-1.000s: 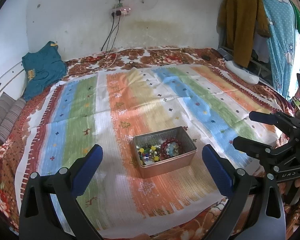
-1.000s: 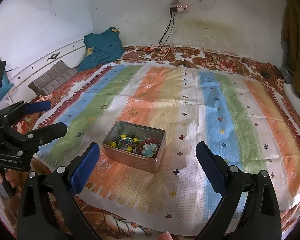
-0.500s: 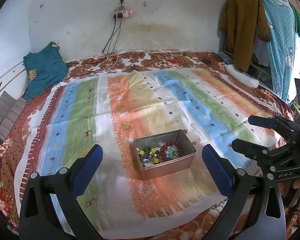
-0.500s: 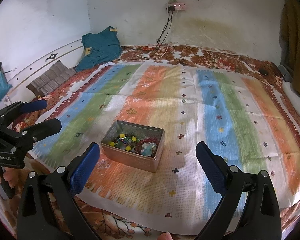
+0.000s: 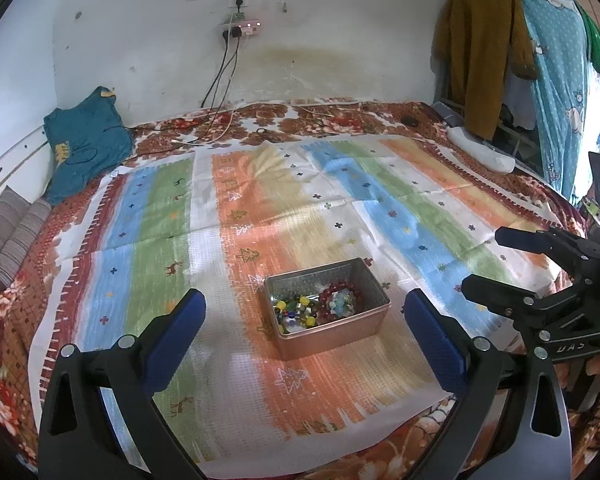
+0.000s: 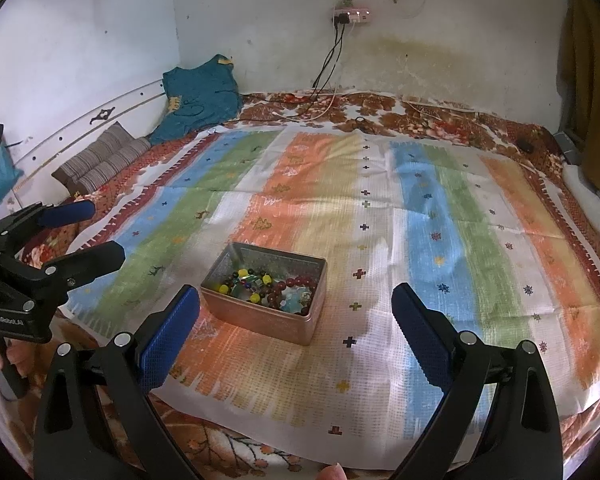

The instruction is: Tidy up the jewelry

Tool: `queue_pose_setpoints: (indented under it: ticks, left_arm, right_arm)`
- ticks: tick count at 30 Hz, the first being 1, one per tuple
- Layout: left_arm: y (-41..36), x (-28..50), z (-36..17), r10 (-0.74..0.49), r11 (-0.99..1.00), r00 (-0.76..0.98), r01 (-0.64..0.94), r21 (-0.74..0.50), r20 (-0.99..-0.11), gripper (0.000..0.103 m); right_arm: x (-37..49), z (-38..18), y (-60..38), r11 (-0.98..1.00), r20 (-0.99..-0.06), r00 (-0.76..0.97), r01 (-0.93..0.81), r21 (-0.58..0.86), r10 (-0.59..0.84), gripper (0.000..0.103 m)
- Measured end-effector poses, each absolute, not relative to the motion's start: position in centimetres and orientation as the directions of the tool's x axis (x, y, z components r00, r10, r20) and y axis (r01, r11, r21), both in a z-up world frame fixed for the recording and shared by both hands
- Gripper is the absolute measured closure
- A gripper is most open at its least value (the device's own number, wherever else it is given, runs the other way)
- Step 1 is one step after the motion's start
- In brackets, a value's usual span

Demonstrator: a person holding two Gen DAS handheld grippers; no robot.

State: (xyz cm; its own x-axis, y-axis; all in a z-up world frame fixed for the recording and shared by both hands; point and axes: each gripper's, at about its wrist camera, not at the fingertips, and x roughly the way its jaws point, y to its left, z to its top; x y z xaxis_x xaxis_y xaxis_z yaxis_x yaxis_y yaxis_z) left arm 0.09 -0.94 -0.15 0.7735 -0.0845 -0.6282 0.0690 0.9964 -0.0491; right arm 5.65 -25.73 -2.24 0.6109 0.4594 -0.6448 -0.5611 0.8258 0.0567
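Note:
An open metal tin sits on the striped cloth, near the bed's front edge. Inside it lie mixed coloured beads and a dark red bead bracelet. My left gripper is open and held back from the tin, with nothing between its blue pads. My right gripper is open too, also short of the tin. In each wrist view the other gripper shows at the side, open: the right one and the left one.
A teal garment and striped cushions lie at the far left. Cables run from a wall socket onto the bed. Clothes hang at the right above a white object. The striped cloth stretches beyond the tin.
Both views have shifted only slightly, with the wall a little lower in frame. The tin has not moved and both grippers remain open.

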Motion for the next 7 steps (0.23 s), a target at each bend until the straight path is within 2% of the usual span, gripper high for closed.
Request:
queue_pose_setpoints:
  ticks: [7]
  left_arm:
    - [-1.49, 0.00, -0.06, -0.080, 0.997, 0.782, 0.074, -0.035, -0.618, 0.005]
  right_arm:
    - [5.68, -2.27, -25.79, 0.828, -0.645, 0.611, -0.558, 0.060, 0.458, 0.006]
